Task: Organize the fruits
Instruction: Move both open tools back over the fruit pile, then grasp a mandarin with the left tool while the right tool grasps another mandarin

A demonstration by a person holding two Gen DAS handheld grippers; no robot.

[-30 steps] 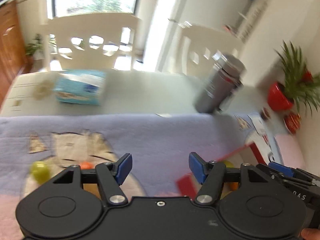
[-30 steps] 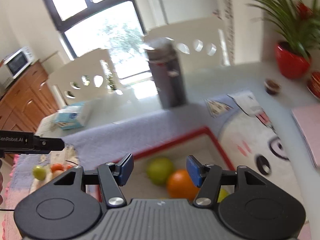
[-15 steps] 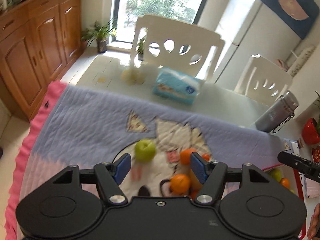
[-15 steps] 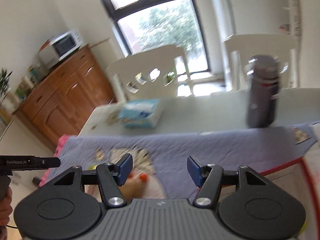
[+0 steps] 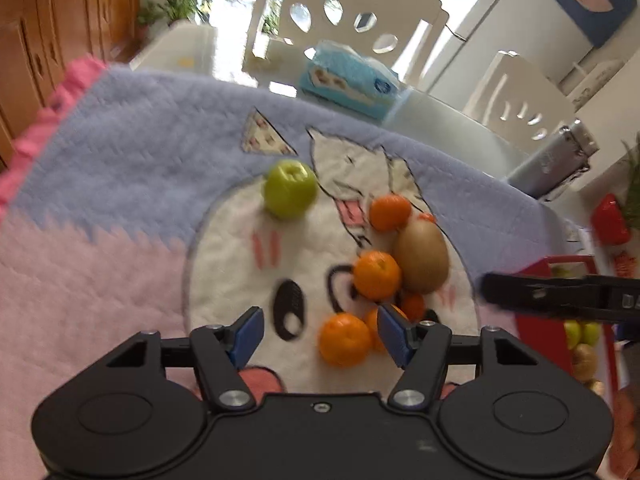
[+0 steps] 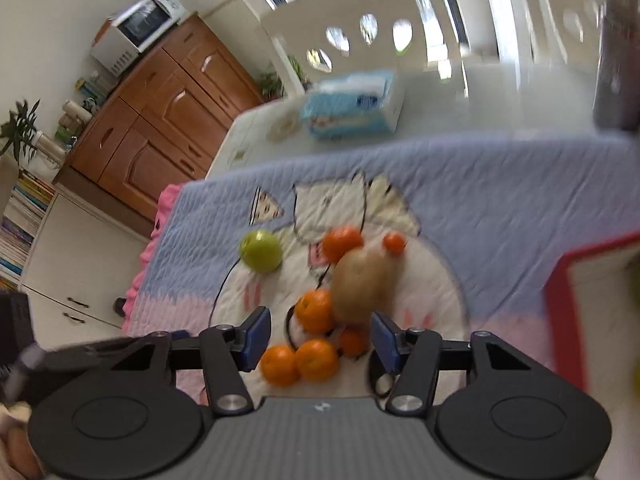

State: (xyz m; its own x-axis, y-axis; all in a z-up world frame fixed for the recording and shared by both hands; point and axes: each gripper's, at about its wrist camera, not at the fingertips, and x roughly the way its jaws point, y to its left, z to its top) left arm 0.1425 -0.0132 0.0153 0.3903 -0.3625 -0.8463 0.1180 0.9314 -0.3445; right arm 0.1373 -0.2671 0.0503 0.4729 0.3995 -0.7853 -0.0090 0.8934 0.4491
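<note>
A pile of fruit lies on the cat-print blanket [image 5: 120, 264]: a green apple [image 5: 289, 194], a brown kiwi [image 5: 421, 257] and several oranges [image 5: 376, 274]. My left gripper [image 5: 320, 336] is open and empty just above the nearest orange [image 5: 345, 338]. My right gripper [image 6: 318, 340] is open and empty over the same pile, with the apple [image 6: 261, 250], the kiwi [image 6: 362, 286] and the oranges [image 6: 316, 360] in front of it. A red-rimmed tray [image 5: 560, 262] at the right holds more fruit. The right gripper's side shows in the left wrist view [image 5: 560, 294].
A blue tissue pack [image 5: 348, 78] and a grey flask [image 5: 552, 162] stand on the white table beyond the blanket. White chairs [image 5: 340, 12] are behind the table. A red plant pot [image 5: 610, 220] is at the far right. A wooden cabinet [image 6: 168, 108] stands at the left.
Both grippers have swung left from the red tray and tipped down over the fruit pile on the blanket. Both stayed open and empty.
</note>
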